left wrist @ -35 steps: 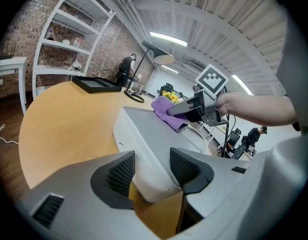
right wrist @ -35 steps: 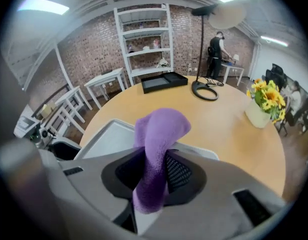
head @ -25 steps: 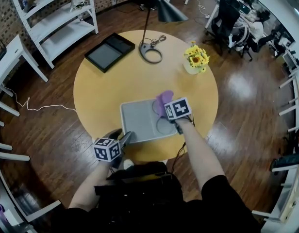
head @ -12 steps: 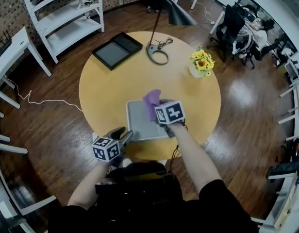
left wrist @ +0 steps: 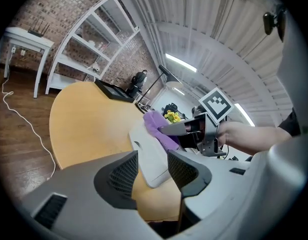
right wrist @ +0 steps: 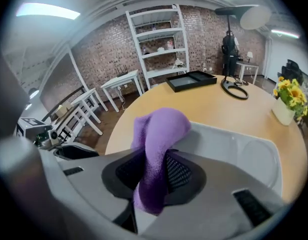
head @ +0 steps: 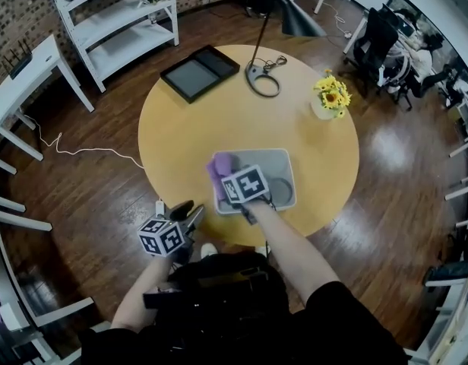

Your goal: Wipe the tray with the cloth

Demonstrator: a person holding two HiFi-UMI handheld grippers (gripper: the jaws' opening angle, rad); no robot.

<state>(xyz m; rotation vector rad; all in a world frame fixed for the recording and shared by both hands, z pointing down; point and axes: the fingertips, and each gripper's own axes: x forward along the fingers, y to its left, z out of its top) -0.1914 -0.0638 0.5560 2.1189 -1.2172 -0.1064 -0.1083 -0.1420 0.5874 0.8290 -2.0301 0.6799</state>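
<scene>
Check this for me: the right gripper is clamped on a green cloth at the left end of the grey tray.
Not quite: the cloth is purple, not green. The right gripper view shows it pinched between the jaws of the right gripper, at the left end of the grey tray.

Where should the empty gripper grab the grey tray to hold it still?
Probably the tray's raised rim at the near left corner, coming in low from the table's edge. It lies flat, so only that thin lip fits between jaws. That corner faces the left gripper, open though its jaws have just been closing on nothing; the right gripper, shut on the cloth, works beyond it.
</scene>
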